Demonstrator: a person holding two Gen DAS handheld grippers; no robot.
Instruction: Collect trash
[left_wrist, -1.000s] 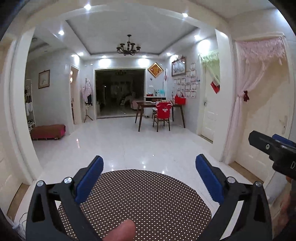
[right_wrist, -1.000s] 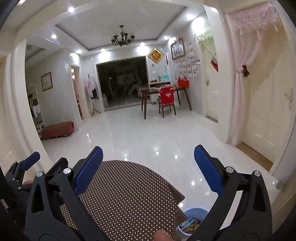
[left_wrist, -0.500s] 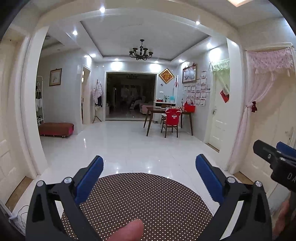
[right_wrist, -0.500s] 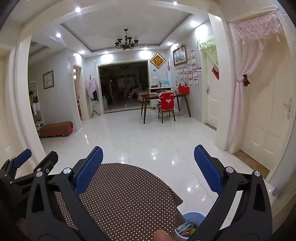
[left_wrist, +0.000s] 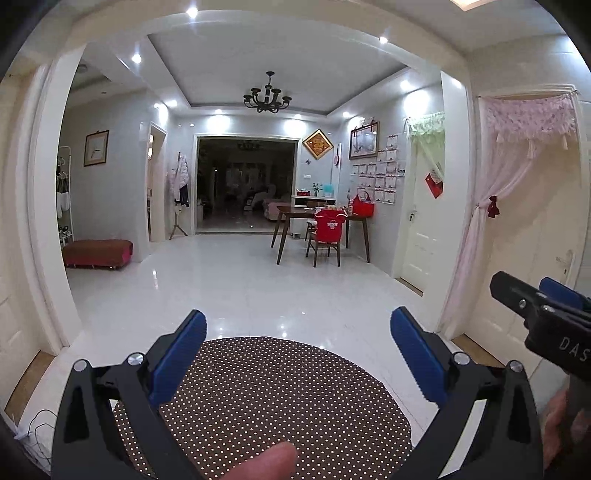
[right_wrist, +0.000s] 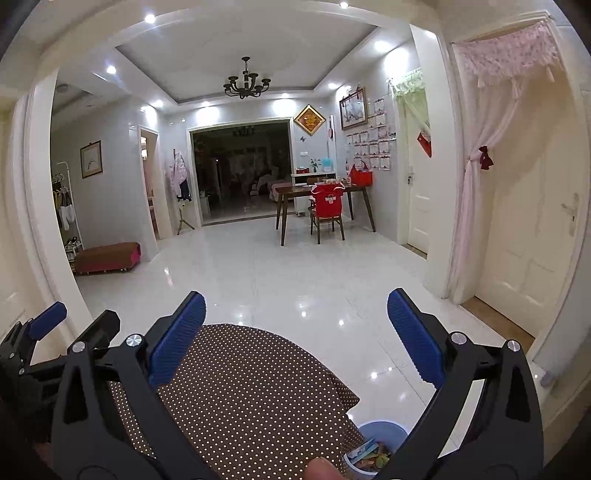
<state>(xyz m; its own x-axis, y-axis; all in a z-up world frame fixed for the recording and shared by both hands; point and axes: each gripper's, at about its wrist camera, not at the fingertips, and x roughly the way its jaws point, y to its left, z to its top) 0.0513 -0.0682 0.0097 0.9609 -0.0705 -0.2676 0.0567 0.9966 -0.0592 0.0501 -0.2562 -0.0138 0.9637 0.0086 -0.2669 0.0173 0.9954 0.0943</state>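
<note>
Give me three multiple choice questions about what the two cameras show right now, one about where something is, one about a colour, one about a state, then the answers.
1. Where is the blue bin?
A. On the floor beside the round table
B. On the tabletop
C. Under the far dining table

2. What colour is the cover on the far chair?
A. Green
B. Red
C. White

3. How are the right tongs?
A. Shut on a wrapper
B. Shut on nothing
C. Open, holding nothing

Answers: 1 A, its rim shows just past the dotted tablecloth's edge, low in the right wrist view. 2 B, the chair back wears red cloth. 3 C, the blue pads stand wide apart with only table and floor between.
</note>
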